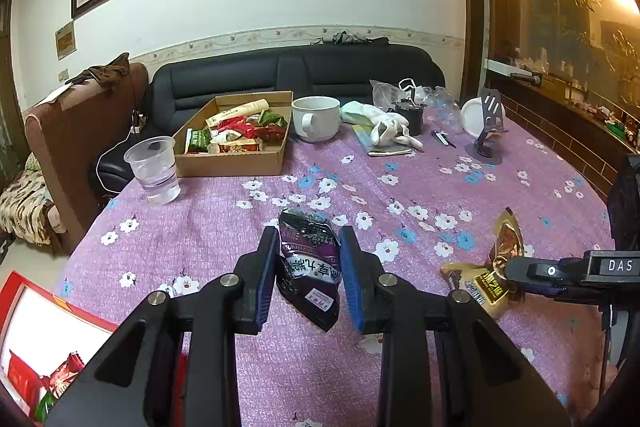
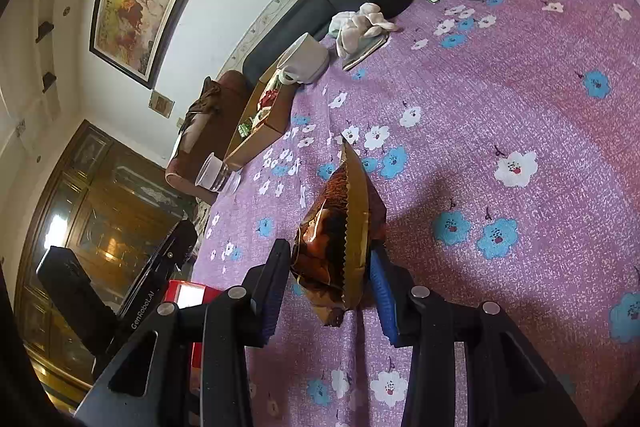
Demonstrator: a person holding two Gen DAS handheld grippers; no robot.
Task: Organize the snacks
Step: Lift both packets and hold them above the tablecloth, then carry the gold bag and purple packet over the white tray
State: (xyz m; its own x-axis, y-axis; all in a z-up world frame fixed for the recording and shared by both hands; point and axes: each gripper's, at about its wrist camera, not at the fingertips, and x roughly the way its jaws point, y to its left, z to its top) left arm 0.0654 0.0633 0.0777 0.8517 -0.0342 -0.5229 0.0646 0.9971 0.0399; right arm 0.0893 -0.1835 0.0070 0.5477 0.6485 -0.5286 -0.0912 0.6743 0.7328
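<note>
My left gripper (image 1: 310,277) is shut on a dark purple snack packet (image 1: 308,263), held just above the flowered tablecloth. In the right wrist view my right gripper (image 2: 330,283) is shut on a gold and brown snack packet (image 2: 340,223), whose crimped edge stands up between the blue pads. The left wrist view shows that same gold packet (image 1: 494,267) at the right, pinched by the right gripper's fingers (image 1: 520,269). A cardboard tray (image 1: 236,157) with several snack packets sits at the far left of the table. A red-rimmed box (image 1: 36,311) with red packets lies at the near left corner.
A clear plastic cup of water (image 1: 154,169) stands beside the cardboard tray. A white mug (image 1: 316,117), a white cloth (image 1: 384,123), a black pot, pens and a phone stand (image 1: 486,131) crowd the far edge. A dark sofa (image 1: 304,75) runs behind the table.
</note>
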